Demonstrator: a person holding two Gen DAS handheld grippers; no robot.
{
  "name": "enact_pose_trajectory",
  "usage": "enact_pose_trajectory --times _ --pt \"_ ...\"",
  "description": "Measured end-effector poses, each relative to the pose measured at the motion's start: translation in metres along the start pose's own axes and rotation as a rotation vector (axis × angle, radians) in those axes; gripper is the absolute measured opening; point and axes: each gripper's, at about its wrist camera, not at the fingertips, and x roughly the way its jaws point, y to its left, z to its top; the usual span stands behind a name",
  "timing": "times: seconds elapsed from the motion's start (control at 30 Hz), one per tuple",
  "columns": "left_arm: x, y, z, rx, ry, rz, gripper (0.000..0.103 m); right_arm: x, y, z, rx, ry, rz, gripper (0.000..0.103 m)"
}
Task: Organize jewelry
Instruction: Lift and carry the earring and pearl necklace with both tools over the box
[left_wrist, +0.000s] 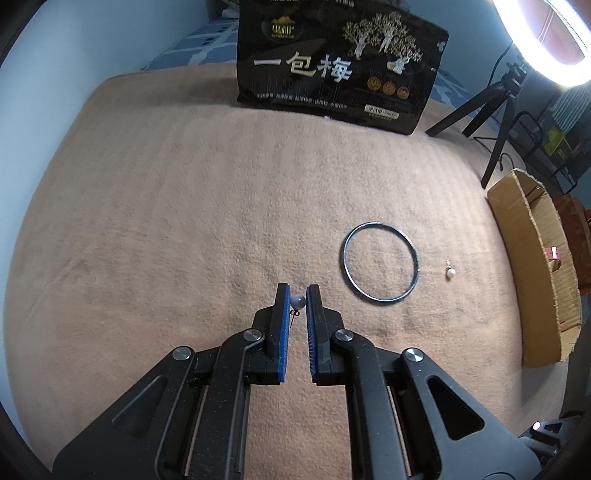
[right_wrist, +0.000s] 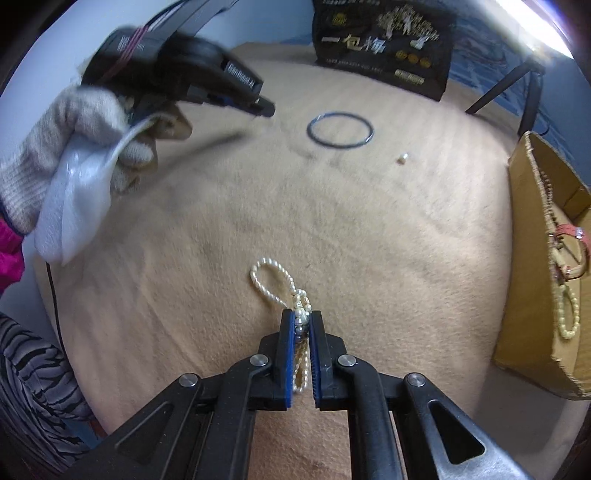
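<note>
Clamped on both sides: left gripper (left_wrist: 298, 291) pinching a pearl stud earring (left_wrist: 297, 302) between its blue pads near the fingertips, right gripper (right_wrist: 301, 317) closed on a bunched pearl strand (right_wrist: 274, 281).

Earring: one round white pearl, glossy, wedged crosswise between the pads; thin dark post sticking out below it, slanting down toward the gripper body, so long axis roughly along the fingers. Held just above a tan blanket (left_wrist: 184, 206).

Strand: small cream-white beads, doubled into several loops, with a few larger beads and one dark bead caught right at the pads. One free loop spilling forward and left of the fingertips onto the blanket; the rest trailing back between the fingers. Long axis running along the fingers, slightly tilted left at the far end.

Further out on the blanket: thin dark bangle (left_wrist: 381, 263) lying flat, and to its right, apart from it, a second pearl earring (left_wrist: 450, 271). Open cardboard box (left_wrist: 535, 266) at the right edge, more beaded pieces hanging at its near wall in the right wrist view. Black snack bag (left_wrist: 340, 66) standing at the far side. Gloved hand (right_wrist: 74, 147) gripping the left tool's handle.
</note>
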Motion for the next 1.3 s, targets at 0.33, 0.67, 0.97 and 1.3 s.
enact_pose_trajectory --times 0.33,0.67,0.97,1.3 --pt "-0.036 -0.013 0.001 -0.008 -0.058 -0.061 0.007 -0.033 -0.017 0.004 0.034 -0.088 -0.008 0.005" --pt "-0.066 -0.050 0.001 0.036 -0.112 -0.139 0.007 -0.070 -0.037 0.005 0.079 -0.169 -0.031 0.005" --pt "-0.081 -0.094 -0.007 0.106 -0.134 -0.196 0.007 -0.106 -0.075 0.003 0.154 -0.242 -0.066 0.005" --pt "-0.094 -0.149 -0.015 0.188 -0.156 -0.257 0.007 -0.142 -0.132 -0.003 0.271 -0.319 -0.123 0.005"
